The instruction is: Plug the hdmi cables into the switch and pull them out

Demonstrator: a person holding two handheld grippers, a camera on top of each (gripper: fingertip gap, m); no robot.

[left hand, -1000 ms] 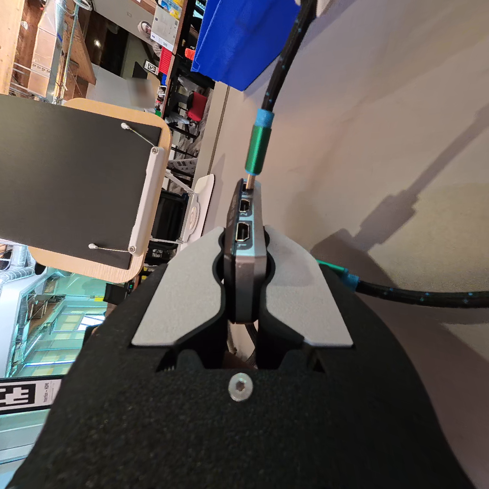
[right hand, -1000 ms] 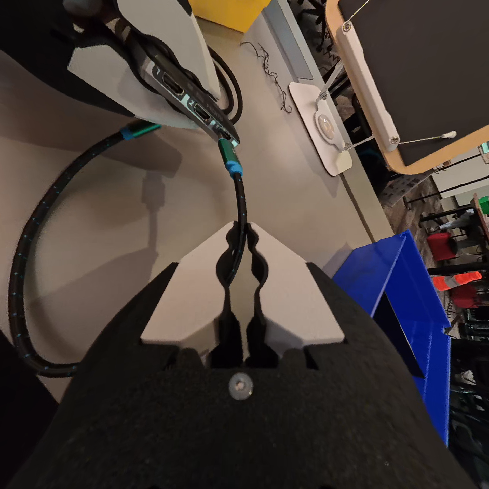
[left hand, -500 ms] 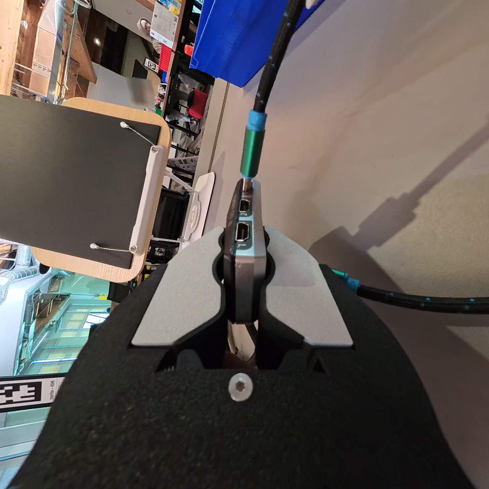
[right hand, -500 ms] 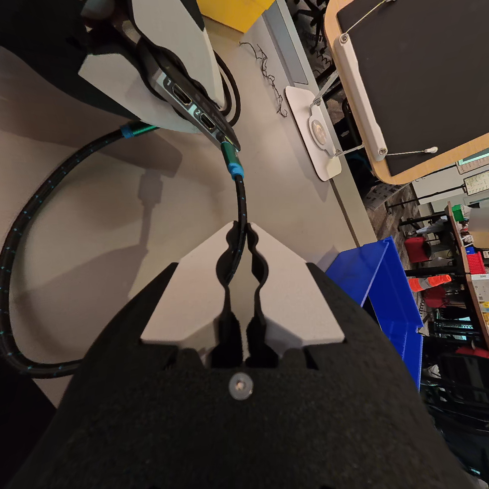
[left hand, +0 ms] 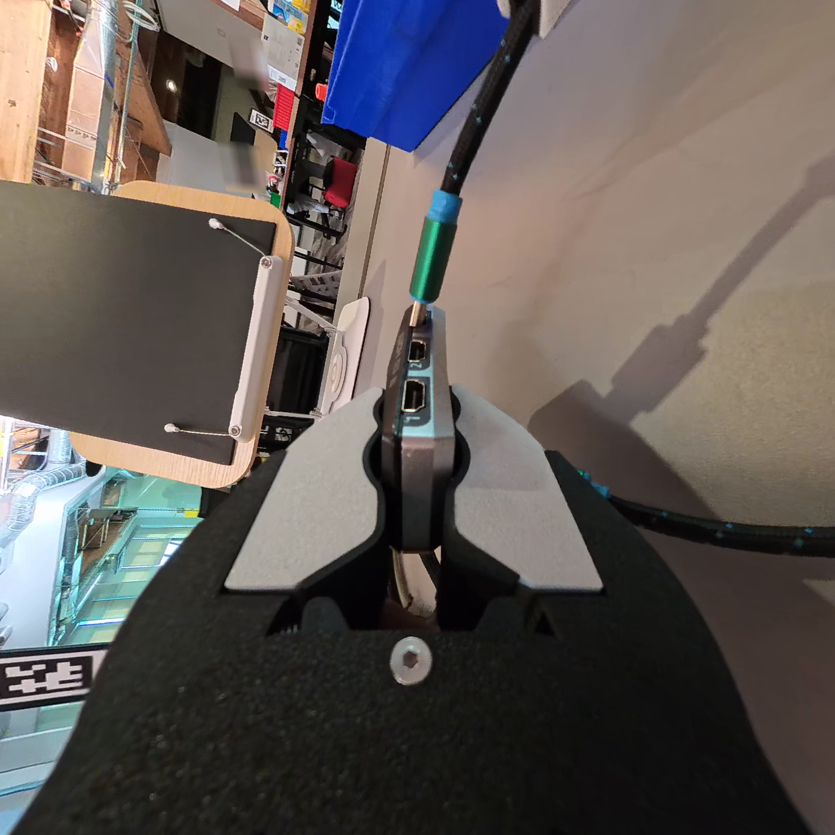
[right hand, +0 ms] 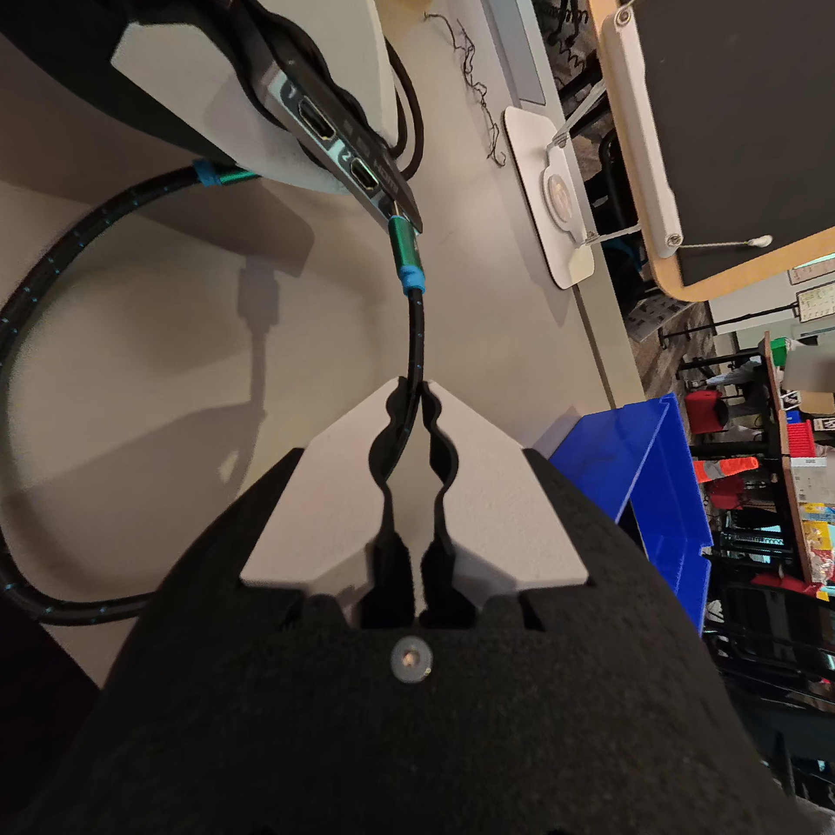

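I see the beige tabletop (right hand: 135, 361) spread under everything, with a blue bin (right hand: 641, 470) at its edge and a black board (left hand: 113, 316) in a wood frame off to the side. My left gripper (left hand: 415, 456) is clamped on the grey switch (left hand: 418, 488), which it holds clear of the tabletop with the port face toward the camera; the two nearer ports are bare. My right gripper (right hand: 413, 433) has its jaws nearly together, pinching the braided black cable (right hand: 415, 334) a little way behind its plug. That green plug (right hand: 405, 246) with a blue collar sits at the far end port of the switch (right hand: 334, 140), its metal tip (left hand: 418, 314) partly in and partly showing. From the right gripper the cable runs back in a wide loop across the tabletop to a second green plug (right hand: 226, 176) just beside the left gripper (right hand: 253, 90). A white pad (right hand: 542, 203) lies near the tabletop's edge
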